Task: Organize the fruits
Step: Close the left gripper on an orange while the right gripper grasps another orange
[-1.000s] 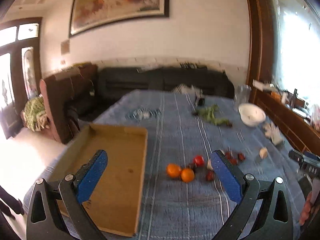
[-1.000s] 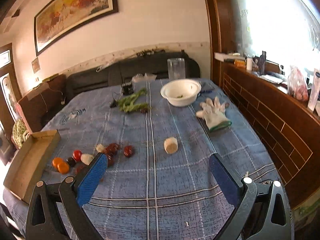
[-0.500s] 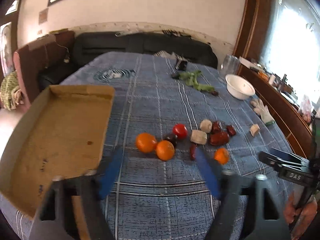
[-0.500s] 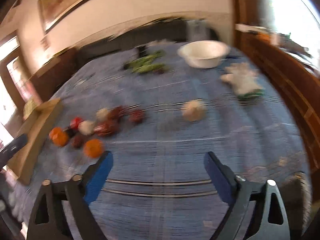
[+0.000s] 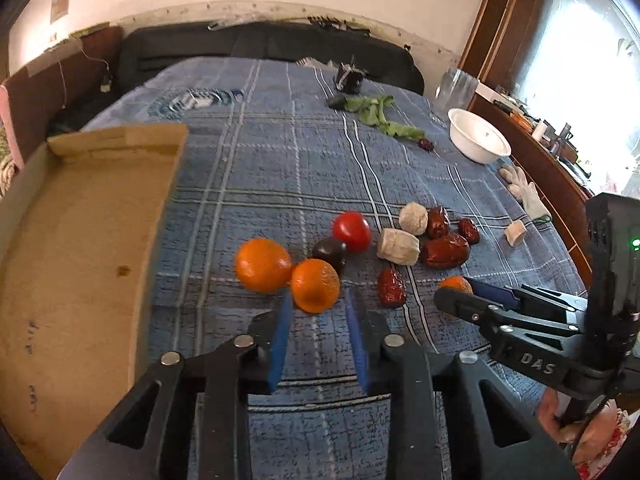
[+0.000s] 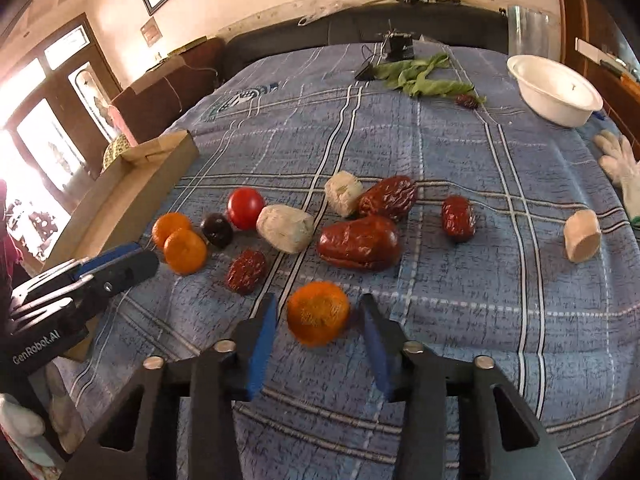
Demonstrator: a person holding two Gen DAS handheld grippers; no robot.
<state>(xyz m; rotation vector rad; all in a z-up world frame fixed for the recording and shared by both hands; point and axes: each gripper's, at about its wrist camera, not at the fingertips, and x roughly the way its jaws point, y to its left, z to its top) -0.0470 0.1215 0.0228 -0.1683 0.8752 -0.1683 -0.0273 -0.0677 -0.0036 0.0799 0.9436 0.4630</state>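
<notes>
Currently, a cardboard tray [image 5: 80,240] lies at the left on the blue plaid cloth [image 5: 280,160]. Right of it, the left gripper [image 5: 316,304] has just been narrowing its jaws; an orange [image 5: 315,285] sits at the tips, pads not visibly pressing. Further right, the right gripper [image 6: 316,312] has likewise been closing, flanking a lone orange [image 6: 318,313] with small gaps showing. Dates [image 6: 360,242] and a tomato [image 6: 245,208] lie beyond.
</notes>
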